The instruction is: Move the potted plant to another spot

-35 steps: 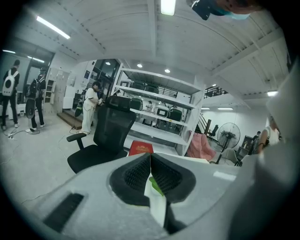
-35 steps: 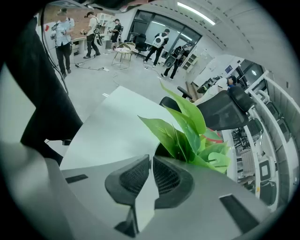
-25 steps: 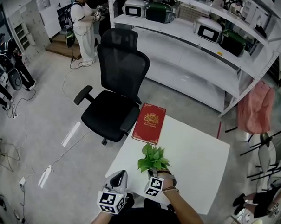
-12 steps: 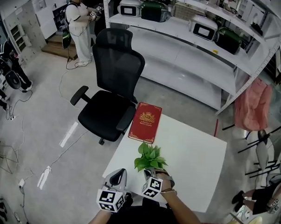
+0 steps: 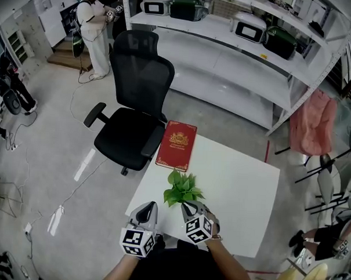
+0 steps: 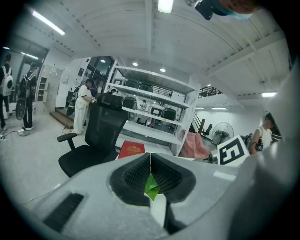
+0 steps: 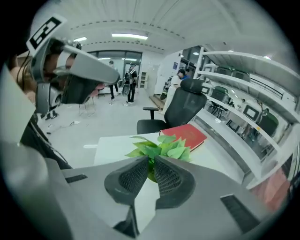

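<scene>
Plainly the right gripper point(image 5: 187, 207) we hold is clamped on the potted plant point(image 5: 182, 189), leaves just beyond its fingertips; our left gripper point(image 5: 149, 207) has its fingers together, empty

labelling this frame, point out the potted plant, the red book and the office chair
potted plant point(image 5: 182, 189): head view, on its green leaves
red book point(image 5: 176, 146): head view, middle of its cover
office chair point(image 5: 121, 139): head view, on the seat cushion
</scene>
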`<action>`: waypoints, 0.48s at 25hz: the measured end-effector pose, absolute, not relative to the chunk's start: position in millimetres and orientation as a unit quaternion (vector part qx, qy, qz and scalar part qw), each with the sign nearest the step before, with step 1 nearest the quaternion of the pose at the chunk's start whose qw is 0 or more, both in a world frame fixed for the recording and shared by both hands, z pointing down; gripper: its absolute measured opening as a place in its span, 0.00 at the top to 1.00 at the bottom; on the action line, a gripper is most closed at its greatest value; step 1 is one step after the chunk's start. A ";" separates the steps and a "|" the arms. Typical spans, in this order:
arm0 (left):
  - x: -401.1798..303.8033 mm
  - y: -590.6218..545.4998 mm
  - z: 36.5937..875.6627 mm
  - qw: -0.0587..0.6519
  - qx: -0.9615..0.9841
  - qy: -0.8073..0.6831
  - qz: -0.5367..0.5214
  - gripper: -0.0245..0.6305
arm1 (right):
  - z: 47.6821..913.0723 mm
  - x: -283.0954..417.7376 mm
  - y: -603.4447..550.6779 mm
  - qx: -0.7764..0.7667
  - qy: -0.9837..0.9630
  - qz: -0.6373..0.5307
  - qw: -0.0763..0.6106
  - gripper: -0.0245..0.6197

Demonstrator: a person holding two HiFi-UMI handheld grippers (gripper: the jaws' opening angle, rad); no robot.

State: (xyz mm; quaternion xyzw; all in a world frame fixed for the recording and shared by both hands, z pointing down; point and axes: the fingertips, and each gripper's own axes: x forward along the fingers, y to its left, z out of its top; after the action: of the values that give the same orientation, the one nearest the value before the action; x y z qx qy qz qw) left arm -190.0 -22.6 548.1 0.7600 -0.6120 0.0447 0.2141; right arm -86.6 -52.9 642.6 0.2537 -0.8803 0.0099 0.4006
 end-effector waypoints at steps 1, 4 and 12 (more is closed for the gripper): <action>-188.4 -23.3 546.3 0.213 0.761 -0.611 0.044 0.94 | 634.6 -83.1 -56.4 0.272 -0.883 0.026 0.382 0.93; -182.4 -25.0 539.4 0.208 0.765 -0.608 0.041 0.94 | 611.7 -70.6 -65.7 0.326 -0.886 0.075 0.321 0.93; -161.7 -22.5 525.2 0.203 0.774 -0.599 0.030 0.94 | 556.8 -39.3 -69.9 0.404 -0.886 0.121 0.194 0.93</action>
State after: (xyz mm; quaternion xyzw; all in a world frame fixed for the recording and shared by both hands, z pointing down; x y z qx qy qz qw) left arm -161.7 -22.5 525.2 0.7742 -0.5988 0.0300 0.2027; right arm -39.3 -69.9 556.8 0.4043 -0.8856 0.1207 0.1939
